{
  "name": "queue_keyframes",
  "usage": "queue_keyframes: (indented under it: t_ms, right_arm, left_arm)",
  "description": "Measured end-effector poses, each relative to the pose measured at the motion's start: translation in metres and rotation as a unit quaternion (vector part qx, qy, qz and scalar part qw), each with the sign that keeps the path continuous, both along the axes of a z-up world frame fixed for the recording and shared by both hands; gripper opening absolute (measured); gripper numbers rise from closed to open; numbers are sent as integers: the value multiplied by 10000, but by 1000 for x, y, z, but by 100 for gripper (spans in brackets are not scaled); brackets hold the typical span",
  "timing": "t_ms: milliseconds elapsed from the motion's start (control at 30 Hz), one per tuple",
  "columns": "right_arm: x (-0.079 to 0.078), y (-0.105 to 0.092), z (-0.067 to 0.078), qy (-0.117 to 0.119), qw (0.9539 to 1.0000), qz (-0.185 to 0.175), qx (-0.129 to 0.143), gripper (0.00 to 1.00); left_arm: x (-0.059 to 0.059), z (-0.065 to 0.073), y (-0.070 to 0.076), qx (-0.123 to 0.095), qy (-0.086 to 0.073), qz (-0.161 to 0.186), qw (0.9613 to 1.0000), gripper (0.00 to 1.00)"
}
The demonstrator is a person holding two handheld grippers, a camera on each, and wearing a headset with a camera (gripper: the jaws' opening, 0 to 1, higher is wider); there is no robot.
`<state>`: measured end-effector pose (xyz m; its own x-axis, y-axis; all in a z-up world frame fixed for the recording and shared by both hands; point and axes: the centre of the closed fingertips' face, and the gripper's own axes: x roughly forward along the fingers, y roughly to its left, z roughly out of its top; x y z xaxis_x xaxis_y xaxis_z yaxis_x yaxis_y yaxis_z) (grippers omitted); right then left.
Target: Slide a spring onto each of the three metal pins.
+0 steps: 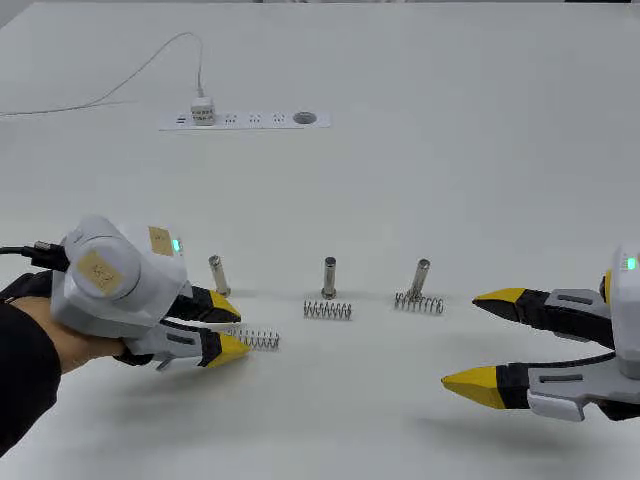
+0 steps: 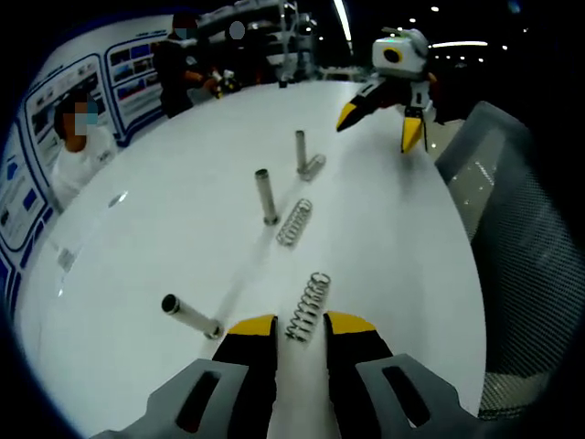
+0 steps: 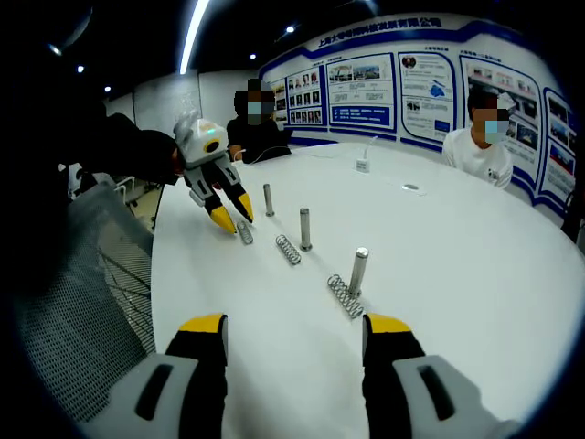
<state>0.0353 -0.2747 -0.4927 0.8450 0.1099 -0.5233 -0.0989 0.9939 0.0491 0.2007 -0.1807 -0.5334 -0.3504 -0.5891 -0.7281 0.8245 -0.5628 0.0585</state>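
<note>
**Near zone.** The left gripper [image 1: 227, 328] is held low over the white table [image 1: 420, 180] at the near left. Its jaws stand narrowly apart and clamp nothing. The left gripper view [image 2: 300, 326] shows what the head view does not: the near end of the left spring [image 2: 308, 306] lies just inside the gap between the yellow tips, flat on the table. In the head view this spring [image 1: 255, 340] appears to start just beyond the tips. The right gripper [image 1: 485, 340] is at the near right with its jaws spread wide and nothing between them, as its own view [image 3: 295, 325] also shows.

**Middle zone.** Three pins stand upright in a row, each bare: left pin [image 1: 218, 273], middle pin [image 1: 329, 277] and right pin [image 1: 420, 278]. The middle spring [image 1: 327, 310] lies just in front of its pin. The right spring [image 1: 418, 302] lies at the foot of its pin; contact cannot be told. No spring is on any pin.

**Far zone.** A power strip [image 1: 245, 120] with a plugged-in charger [image 1: 202, 110] lies well beyond the pins. The gripper views add a mesh chair [image 2: 521, 274] at the table edge, a seated person [image 3: 480, 146] and wall posters [image 3: 366, 87]. Nothing lies between either gripper and the pins.
</note>
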Motion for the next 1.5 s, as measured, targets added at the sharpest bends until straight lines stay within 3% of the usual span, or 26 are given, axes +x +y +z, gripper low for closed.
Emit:
queue_keyframes:
  t_ms: [300, 667, 867, 1267, 1500]
  right_arm:
    - [1, 2, 0, 2, 10000, 27, -2, 61]
    - [5, 9, 2, -15, 9999, 144, -14, 61]
    - [7, 15, 5, -15, 9998, 212, -31, 60]
    - [15, 24, 12, -58, 9991, 429, -44, 59]
    - [23, 35, 19, -78, 9978, 657, -59, 55]
  left_arm:
    - [1, -6, 6, 85, -179, -110, 9997, 15]
    - [0, -6, 8, 90, -175, -116, 9997, 10]
    - [-8, 2, 5, 5, -57, -168, 9998, 10]
    - [-39, 31, -5, -347, 224, -453, 9981, 10]
    - [-53, 39, -7, -445, 235, -656, 9966, 10]
